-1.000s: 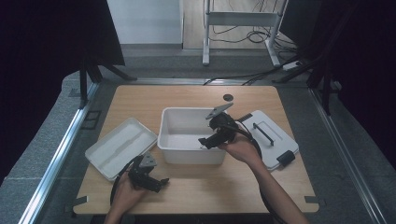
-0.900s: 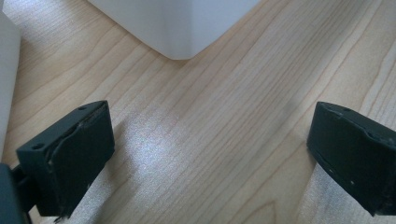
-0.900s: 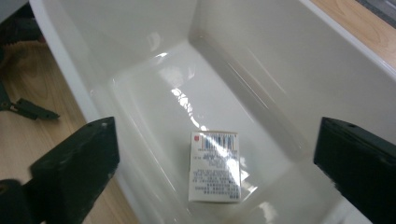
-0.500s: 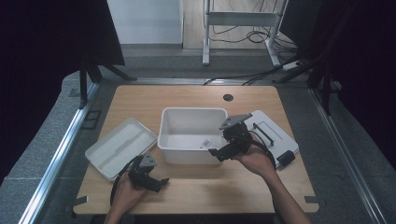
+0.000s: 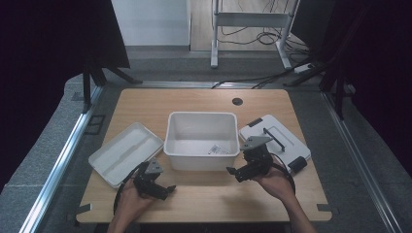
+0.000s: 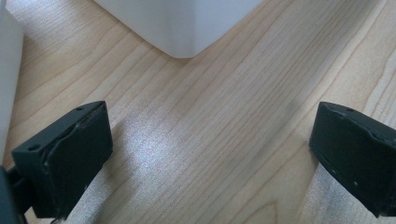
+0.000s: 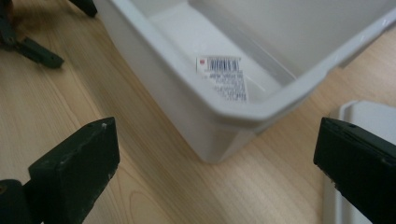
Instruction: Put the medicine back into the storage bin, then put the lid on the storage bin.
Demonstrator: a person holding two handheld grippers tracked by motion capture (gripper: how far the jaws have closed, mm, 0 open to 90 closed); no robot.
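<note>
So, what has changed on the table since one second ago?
The right gripper drew back out of the white bin toward the person, its jaws just opening wide, nothing between them. The left gripper, the bin, tray and lid stayed put.

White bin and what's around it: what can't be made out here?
- Label in the bin: print too small and blurred, right gripper view and high view.
- Lid: cut off by the right gripper view's edge and a jaw.
- Tray: a sliver at the left gripper view's edge.
</note>
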